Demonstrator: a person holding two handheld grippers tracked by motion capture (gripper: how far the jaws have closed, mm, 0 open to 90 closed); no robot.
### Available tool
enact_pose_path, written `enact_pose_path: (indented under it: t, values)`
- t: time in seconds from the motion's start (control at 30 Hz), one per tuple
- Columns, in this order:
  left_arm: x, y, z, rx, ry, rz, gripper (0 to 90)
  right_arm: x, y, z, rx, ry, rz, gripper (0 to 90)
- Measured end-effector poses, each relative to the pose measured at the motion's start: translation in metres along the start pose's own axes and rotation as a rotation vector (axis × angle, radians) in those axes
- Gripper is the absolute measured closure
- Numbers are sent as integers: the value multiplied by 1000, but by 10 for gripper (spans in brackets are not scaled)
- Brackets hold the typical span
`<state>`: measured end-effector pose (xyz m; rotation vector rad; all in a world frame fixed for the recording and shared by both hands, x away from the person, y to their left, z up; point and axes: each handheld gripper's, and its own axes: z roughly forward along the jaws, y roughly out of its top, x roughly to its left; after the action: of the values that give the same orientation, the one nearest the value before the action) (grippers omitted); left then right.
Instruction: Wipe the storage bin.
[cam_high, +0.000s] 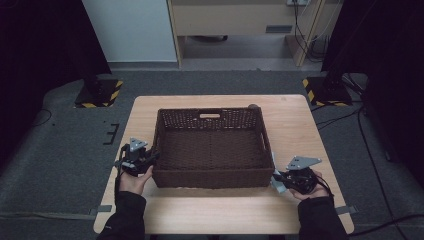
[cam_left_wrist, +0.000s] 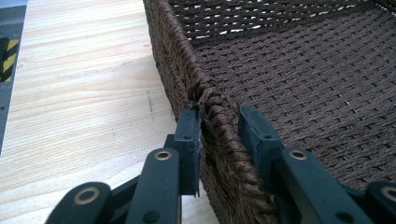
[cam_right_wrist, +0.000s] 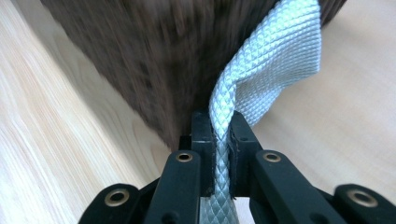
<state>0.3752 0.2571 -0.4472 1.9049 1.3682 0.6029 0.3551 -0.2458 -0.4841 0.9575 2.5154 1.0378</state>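
Left hand-held gripper (cam_left_wrist: 219, 128) straddles the braided rim of the woven basket (cam_high: 212, 142) at its near-left corner; one jaw stands outside the wall, the other inside over the basket floor; the outer pad lies against the weave, the inner pad stands a little off the rim, so the rim sits between the jaws without being pinched. In the high view this left hand-held gripper (cam_high: 150, 159) sits at the basket's left wall near the front corner, hand (cam_high: 134, 181) and dark sleeve behind it.

Right hand-held gripper (cam_right_wrist: 220, 133) is clamped on a strip of pale grey-white quilted cloth (cam_right_wrist: 275, 60); the jaws stand close together with the cloth's folded edge squeezed between the pads; the cloth rises out of the jaws, fans wider above them and hangs in front of the dark basket wall, which is blurred in the right gripper view. In the high view the right hand-held gripper (cam_high: 278, 181) sits just off the basket's near-right corner, the cloth (cam_high: 276, 184) showing as a small pale patch at the jaws; whether the cloth touches the basket I cannot tell.

Basket: dark brown, rectangular, shallow, handle slot in the far wall; stands flat at the middle of the light wooden tabletop (cam_high: 295, 120), long side toward the person; interior shows bare weave. A small dark round object (cam_high: 253, 106) sits just behind the far-right corner, too small to identify.
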Motion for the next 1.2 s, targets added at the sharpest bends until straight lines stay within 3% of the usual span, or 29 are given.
enact_pose_path:
  t: [0.1,0.17,0.33,0.43,0.53,0.67,0.87,0.97,1.07,1.13,1.2]
  values:
    - [0,0,0,-2,-2,-7,690,-1,-4,5,31,4,8,844]
    - [0,0,0,-3,-3,-12,692,-1,-3,2,16,0,11,843]
    - [0,1,1,-2,7,-15,695,1,9,-25,-123,-27,7,843]
    - [2,1,1,-2,6,-15,694,5,14,-33,-162,-31,-9,843]
    - [2,1,1,0,4,-8,693,8,13,-27,-134,-20,-19,844]
    - [2,1,1,1,3,-9,692,8,5,-9,-41,-12,-2,844]
    - [2,2,2,5,2,-8,692,11,-4,1,3,-12,30,844]
    - [2,2,2,5,2,-8,692,15,2,-15,-67,-40,35,844]
    - [2,2,2,6,2,-7,692,20,7,-35,-189,-51,43,844]
    - [2,2,2,6,1,-8,691,23,7,-40,-209,-55,42,844]
    - [2,2,1,6,2,-7,691,24,4,-36,-179,-52,43,845]
